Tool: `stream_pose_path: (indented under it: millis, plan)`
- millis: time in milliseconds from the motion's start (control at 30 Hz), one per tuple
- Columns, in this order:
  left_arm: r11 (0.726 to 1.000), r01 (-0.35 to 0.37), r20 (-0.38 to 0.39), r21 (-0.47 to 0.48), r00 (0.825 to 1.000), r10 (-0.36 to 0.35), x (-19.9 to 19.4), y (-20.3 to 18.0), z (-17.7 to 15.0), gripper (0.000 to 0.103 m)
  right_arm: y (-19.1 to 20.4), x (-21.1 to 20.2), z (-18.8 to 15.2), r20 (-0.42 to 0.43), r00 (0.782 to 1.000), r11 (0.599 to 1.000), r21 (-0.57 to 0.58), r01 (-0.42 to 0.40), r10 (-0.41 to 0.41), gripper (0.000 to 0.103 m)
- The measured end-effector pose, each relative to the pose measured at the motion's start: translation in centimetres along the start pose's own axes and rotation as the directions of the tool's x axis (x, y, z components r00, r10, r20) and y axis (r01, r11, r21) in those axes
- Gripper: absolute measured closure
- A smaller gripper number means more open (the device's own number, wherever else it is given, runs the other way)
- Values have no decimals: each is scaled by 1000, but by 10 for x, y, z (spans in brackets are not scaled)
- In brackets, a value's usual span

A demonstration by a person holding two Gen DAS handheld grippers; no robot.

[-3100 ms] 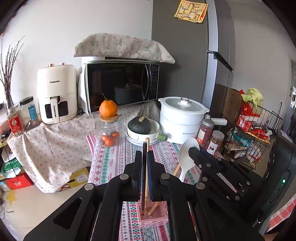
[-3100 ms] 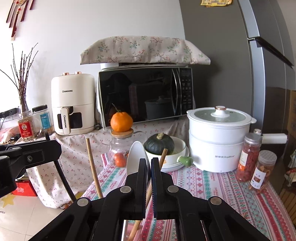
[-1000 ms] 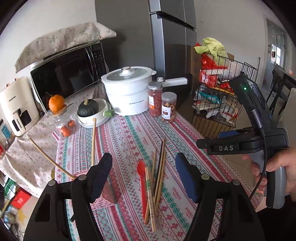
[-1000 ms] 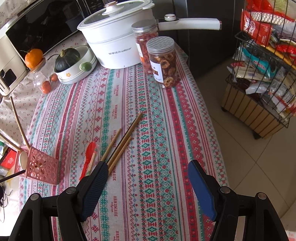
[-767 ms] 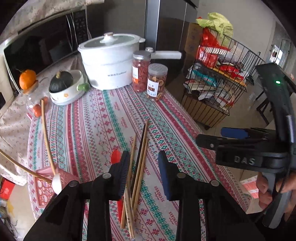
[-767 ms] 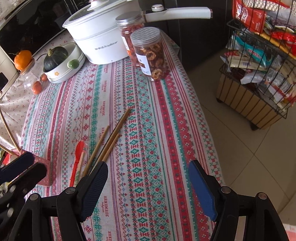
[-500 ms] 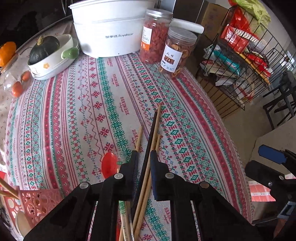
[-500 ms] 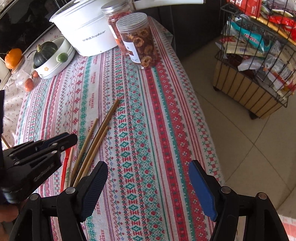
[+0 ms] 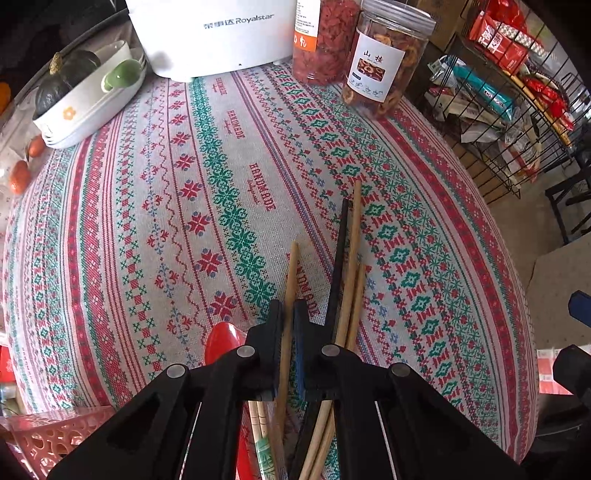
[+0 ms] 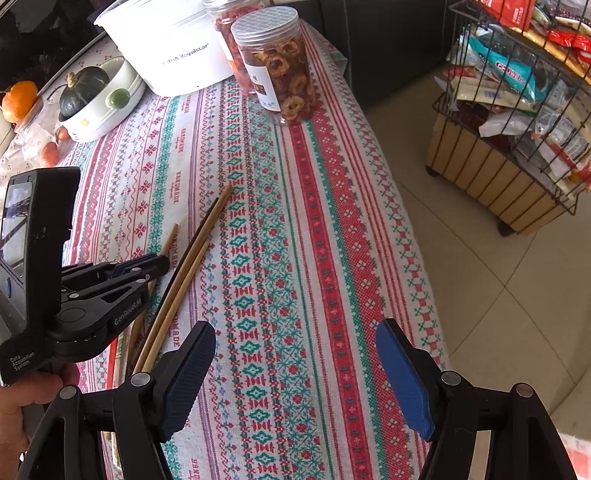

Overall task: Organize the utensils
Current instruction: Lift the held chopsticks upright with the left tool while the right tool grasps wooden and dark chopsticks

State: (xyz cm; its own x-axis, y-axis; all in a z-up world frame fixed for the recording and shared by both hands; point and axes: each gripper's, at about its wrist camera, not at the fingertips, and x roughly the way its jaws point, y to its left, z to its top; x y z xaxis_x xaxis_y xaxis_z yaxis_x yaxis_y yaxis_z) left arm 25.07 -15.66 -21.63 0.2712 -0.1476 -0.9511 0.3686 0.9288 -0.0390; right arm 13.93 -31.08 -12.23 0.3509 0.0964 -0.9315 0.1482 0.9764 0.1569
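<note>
My left gripper [image 9: 289, 314] is shut on a wooden chopstick [image 9: 290, 280] lying on the patterned tablecloth [image 9: 221, 192]. Right of it lie a black chopstick [image 9: 340, 258] and two more wooden chopsticks [image 9: 351, 266]. A red spoon [image 9: 221, 341] lies left of the jaws. A pink perforated utensil holder [image 9: 55, 435] shows at the lower left. In the right wrist view the left gripper [image 10: 162, 264] pinches that chopstick [image 10: 170, 238] beside the other chopsticks [image 10: 184, 273]. My right gripper [image 10: 295, 373] is open and empty, above the table's near right part.
A white electric pot [image 9: 218, 33], two snack jars [image 9: 380, 59] and a bowl holding a dark squash [image 9: 85, 99] stand at the far side. A wire basket of packets [image 10: 517, 103] stands on the floor right of the table edge.
My left gripper dropped the earlier chopstick at the holder, swung to the pile on the cloth, came down and closed on one wooden chopstick. My right gripper opened and hovers by.
</note>
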Motion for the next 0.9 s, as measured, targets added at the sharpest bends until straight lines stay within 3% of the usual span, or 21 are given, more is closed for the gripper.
stream_pose_path:
  millis: [167, 300, 600, 767, 833, 900]
  plan:
    - [1000, 11, 112, 15, 994, -13, -46, 0, -14, 98, 2, 1, 0, 1, 1000, 1000, -3, 7, -7, 26]
    - [999, 31, 228, 37, 973, -39, -103, -1, -25, 98, 7, 3, 2, -2, 1000, 1000, -1, 2, -2, 26]
    - [991, 77, 450, 112, 885, -119, -226, -2, -73, 98, 27, 13, 7, -5, 1000, 1000, -11, -19, 19, 26]
    - [994, 36, 534, 101, 841, -85, -268, 16, -112, 98, 43, 26, 13, -18, 999, 998, -41, -40, 40, 27]
    - [996, 31, 562, 81, 824, -71, -277, 27, -126, 98, 49, 34, 19, -23, 999, 998, -48, -45, 44, 30]
    - [998, 40, 593, 54, 803, -64, -280, 41, -138, 98, 56, 45, 25, -36, 998, 997, -49, -58, 56, 46]
